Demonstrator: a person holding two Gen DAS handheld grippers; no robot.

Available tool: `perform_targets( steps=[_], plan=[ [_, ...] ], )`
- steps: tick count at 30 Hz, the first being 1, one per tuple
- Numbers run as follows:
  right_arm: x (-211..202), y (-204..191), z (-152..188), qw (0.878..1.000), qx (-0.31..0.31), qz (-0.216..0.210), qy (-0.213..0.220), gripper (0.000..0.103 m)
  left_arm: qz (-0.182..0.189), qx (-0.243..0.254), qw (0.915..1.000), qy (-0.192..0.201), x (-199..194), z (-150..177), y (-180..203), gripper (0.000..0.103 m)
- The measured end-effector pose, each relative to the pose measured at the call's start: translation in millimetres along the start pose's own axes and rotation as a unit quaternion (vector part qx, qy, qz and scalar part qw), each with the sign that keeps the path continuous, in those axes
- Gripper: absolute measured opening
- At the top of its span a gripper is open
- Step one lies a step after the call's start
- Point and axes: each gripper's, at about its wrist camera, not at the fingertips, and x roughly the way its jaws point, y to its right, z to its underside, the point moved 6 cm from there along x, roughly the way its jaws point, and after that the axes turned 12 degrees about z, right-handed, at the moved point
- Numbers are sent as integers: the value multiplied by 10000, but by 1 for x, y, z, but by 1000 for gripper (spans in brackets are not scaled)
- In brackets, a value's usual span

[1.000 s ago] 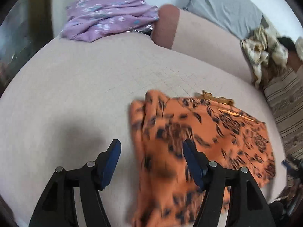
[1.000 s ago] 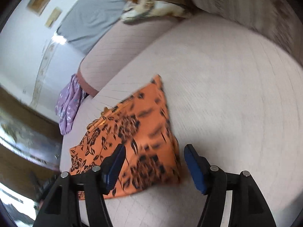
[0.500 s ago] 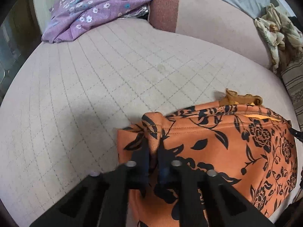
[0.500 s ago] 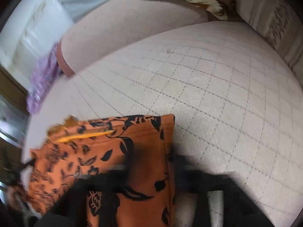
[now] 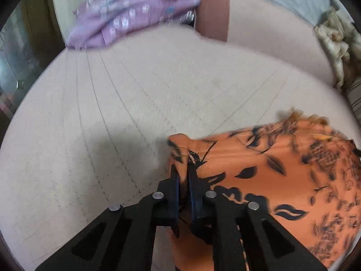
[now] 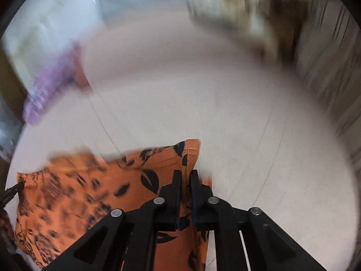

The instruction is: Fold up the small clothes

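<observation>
An orange garment with a black leaf and flower print [image 5: 259,176] lies on the quilted beige cushion [image 5: 135,103]. My left gripper [image 5: 183,169] is shut on the garment's left corner, the cloth pinched between its dark blue pads. In the right wrist view the same orange garment [image 6: 94,194] spreads to the lower left, and my right gripper [image 6: 185,175] is shut on its right corner, close below the hem. Both corners are bunched up a little at the fingers. The rest of the cloth stretches between the two grips.
A purple flowered garment [image 5: 135,13] lies at the back left of the cushion, by a rust-brown bolster end [image 5: 212,13]. A cream patterned cloth [image 5: 334,45] and a striped cushion [image 6: 327,63] are at the right. The backrest [image 5: 270,45] rises behind.
Both grippers stood open over the orange garment a second ago; each has closed on a corner of it. The views have shifted and blurred with both hands moving, the corners lifted slightly.
</observation>
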Motion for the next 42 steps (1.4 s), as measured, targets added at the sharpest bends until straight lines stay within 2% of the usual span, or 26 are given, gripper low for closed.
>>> perform_targets(
  steps=[1,2,3,5,7,9,11,14,15,16,18,19,20,22,23,25,27,28,29,30,31,32,35,37,39,42],
  plan=[
    [17,3,10,9995,90,-25,-297,14,17,-18,10000,85,-8,-2,1,16],
    [13,6,11,9998,166,-58,-76,25,1,-71,9998,177,-20,-4,2,34],
    [3,13,13,9994,321,-45,155,32,0,-101,9996,282,-27,-5,2,41],
    [-21,29,16,9966,697,-66,428,59,-6,-139,9981,596,-57,-6,3,46],
    [-52,41,20,9924,947,-184,769,59,160,-135,9970,741,-79,0,11,46],
    [-85,39,30,9872,1077,-767,890,60,374,-51,9959,819,-100,12,25,46],
    [-116,26,50,9780,1103,-1566,827,71,567,154,9940,918,-124,33,49,54],
    [-137,-6,103,9410,1253,-3130,286,80,798,352,9923,880,-131,68,73,69],
    [-134,-13,116,9349,1273,-3309,130,80,828,412,9930,737,-125,80,77,71],
    [-119,-13,136,9363,1364,-3236,-44,80,789,475,9942,553,-116,91,79,70],
    [-72,5,172,9462,1819,-2621,-544,74,360,513,9980,-89,-80,117,72,70],
    [-53,19,189,9372,2247,-2561,-748,56,120,505,9979,-389,-65,130,63,72],
    [-59,34,194,9233,2656,-2715,-564,59,4,582,9982,-161,-71,132,61,72],
    [-86,41,195,9260,2713,-2609,-289,76,35,392,9992,-40,-85,131,58,72],
    [-106,41,193,9290,2623,-2610,17,80,187,275,9994,112,-95,128,59,72],
    [-124,35,190,9255,2395,-2927,221,83,297,207,9988,330,-103,125,59,73],
    [-122,20,196,9183,2218,-3279,71,84,272,177,9993,182,-94,131,58,74],
    [-109,17,196,9206,2235,-3203,-77,84,251,172,9995,-36,-83,136,56,74],
    [-83,21,205,9305,2289,-2827,-436,78,165,142,9992,-342,-71,143,53,75],
    [-65,31,213,9317,2465,-2564,-738,73,209,103,9993,-309,-70,145,51,75],
    [-64,38,215,9197,2783,-2661,-764,73,238,26,9995,-188,-78,144,49,75],
    [-73,39,211,9170,2805,-2748,-699,74,217,-16,9997,-120,-85,142,49,75],
    [-115,30,183,9369,2206,-2708,-175,78,226,112,9991,341,-108,125,56,75],
    [-125,20,158,9331,2064,-2944,23,83,364,161,9979,510,-111,116,61,75],
    [-118,16,138,9317,2032,-3011,91,84,513,183,9972,516,-105,114,67,76],
    [-62,13,124,9354,2232,-2721,-343,83,376,241,9990,34,-73,127,62,77]
  ],
)
